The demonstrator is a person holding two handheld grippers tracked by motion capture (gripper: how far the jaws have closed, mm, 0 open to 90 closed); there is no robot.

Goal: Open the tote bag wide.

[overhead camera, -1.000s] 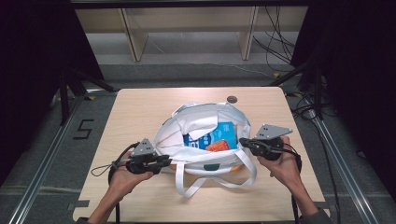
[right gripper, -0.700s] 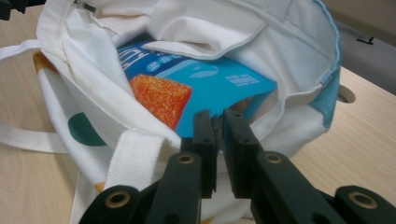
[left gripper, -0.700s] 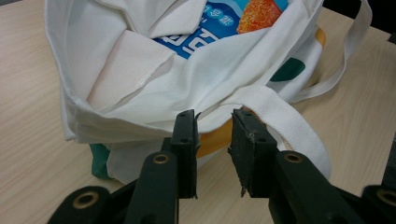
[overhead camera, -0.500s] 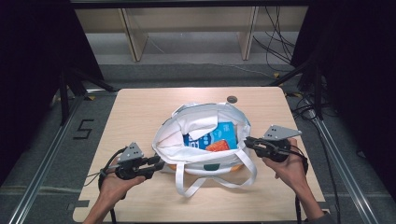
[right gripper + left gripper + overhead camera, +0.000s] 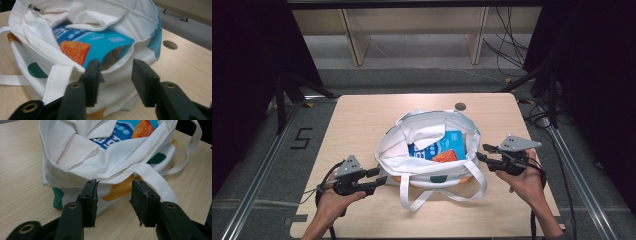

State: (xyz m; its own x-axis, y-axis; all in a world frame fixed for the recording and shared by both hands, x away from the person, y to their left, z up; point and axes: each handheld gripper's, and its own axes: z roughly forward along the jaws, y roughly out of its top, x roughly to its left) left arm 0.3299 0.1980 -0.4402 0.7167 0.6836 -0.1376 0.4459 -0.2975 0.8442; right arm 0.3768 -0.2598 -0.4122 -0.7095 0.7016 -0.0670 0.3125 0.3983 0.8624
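Observation:
A white tote bag (image 5: 424, 131) lies open at the middle of the table, with a blue snack packet (image 5: 439, 148) inside it. My left gripper (image 5: 381, 176) sits at the bag's near left side. Its jaws have just been opening; they stand apart just short of the bag's side (image 5: 100, 167), holding nothing. My right gripper (image 5: 482, 153) is at the bag's right side. Its jaws have also just been opening; the bag's rim (image 5: 117, 70) lies loosely between them and no pad presses on it. The packet (image 5: 107, 42) shows just behind that rim.
The bag's straps (image 5: 414, 200) trail toward the table's front edge. A round hole (image 5: 460, 106) sits in the wooden table (image 5: 357, 120) behind the bag. Metal rails run along both sides, and a "5" mark (image 5: 301, 138) is on the floor at the left.
Both grippers have opened their jaws and let go of the bag's rim. The left one has drawn back a little from the bag; the bag has stayed put.

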